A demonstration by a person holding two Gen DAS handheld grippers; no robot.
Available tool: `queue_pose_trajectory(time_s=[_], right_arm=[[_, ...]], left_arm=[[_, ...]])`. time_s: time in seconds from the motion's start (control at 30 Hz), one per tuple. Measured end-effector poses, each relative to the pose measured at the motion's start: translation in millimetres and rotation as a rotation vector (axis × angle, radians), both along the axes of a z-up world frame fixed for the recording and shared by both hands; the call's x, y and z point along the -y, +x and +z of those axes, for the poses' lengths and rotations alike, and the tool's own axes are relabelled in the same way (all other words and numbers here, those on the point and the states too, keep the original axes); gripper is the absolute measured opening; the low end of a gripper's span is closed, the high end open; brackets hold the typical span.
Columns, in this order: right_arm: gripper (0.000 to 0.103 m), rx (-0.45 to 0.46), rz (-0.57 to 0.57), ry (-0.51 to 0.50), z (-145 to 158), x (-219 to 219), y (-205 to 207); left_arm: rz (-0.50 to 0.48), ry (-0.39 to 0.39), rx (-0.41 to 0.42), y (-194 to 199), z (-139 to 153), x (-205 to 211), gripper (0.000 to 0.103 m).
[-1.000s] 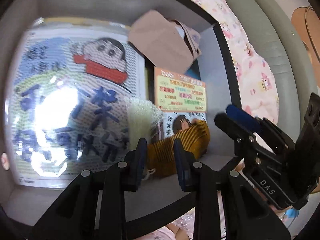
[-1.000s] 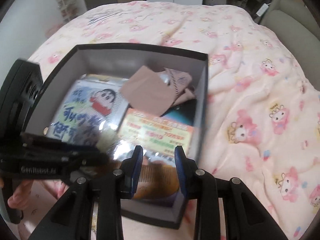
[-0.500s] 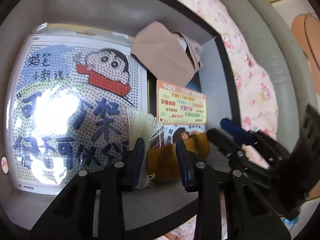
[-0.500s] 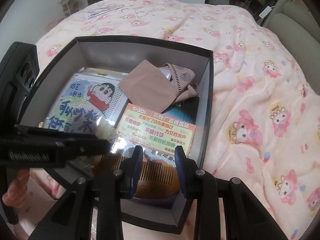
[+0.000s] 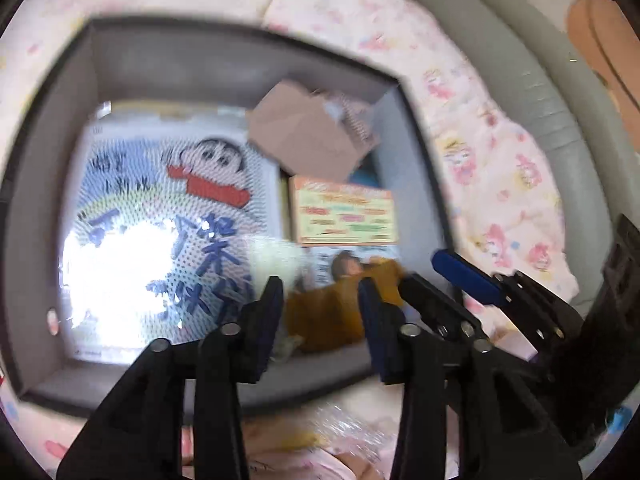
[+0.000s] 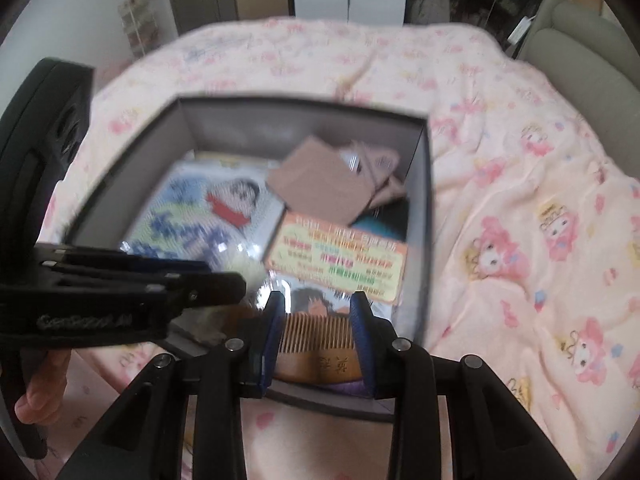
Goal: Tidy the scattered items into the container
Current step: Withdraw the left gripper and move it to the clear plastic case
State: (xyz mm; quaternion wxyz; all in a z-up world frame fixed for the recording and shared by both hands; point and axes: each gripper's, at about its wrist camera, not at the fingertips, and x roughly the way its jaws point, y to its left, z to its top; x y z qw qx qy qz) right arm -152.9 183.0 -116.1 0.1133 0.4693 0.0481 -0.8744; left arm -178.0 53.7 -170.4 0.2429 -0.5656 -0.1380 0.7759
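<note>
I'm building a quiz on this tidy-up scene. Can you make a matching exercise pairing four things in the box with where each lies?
Things:
1. wooden comb
2. brown folded cloth
3. cartoon-boy picture pack
4. orange leaflet

Places:
A. left half of the box
B. near wall
C. far right corner
D. middle right

Pairs: 1-B, 2-C, 3-A, 4-D

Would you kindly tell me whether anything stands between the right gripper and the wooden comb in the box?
Nothing visible does. The comb lies uncovered at the box's near wall, framed by the right gripper's open jaws. The left gripper, jaws just opened and empty, sits off to one side.
</note>
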Motion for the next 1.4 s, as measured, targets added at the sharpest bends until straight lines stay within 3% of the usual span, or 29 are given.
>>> queue_pose_trajectory(time_s=[0.1,0.3,0.57,0.77,1.07,1.2,1.4], right_arm=[[0.037,-0.034,-0.008,-0.063,20.7,-1.7,15.4],[0.039,-0.042,0.003,-0.168,48.5,7.2,51.1],[0.040,-0.083,-0.020,-0.194,74.6,26.8,86.1],[0.040,-0.123,0.037,-0.205,95.7,57.8,102.5],[0.040,-0.152,0.172,-0.197,115.5,126.7,118.4],[0.040,-0.161,0.278,-0.164,116.2,174.4,122.9],[0.040,-0.030,0.452,-0.177,83.5,244.7,108.6]], left_arm=[[-0.010,-0.024,-0.092,20.4,29.8,0.3,0.050],[0.001,-0.095,-0.239,67.2,86.8,15.2,0.054],[0.058,-0.119,-0.310,115.8,126.9,53.5,0.055],[0.097,-0.171,-0.359,139.2,146.0,81.6,0.056],[0.212,-0.229,-0.379,170.5,151.8,140.4,0.056],[0.309,-0.231,-0.362,185.7,146.0,187.7,0.056],[0.467,-0.190,-0.267,190.7,106.7,256.6,0.056]])
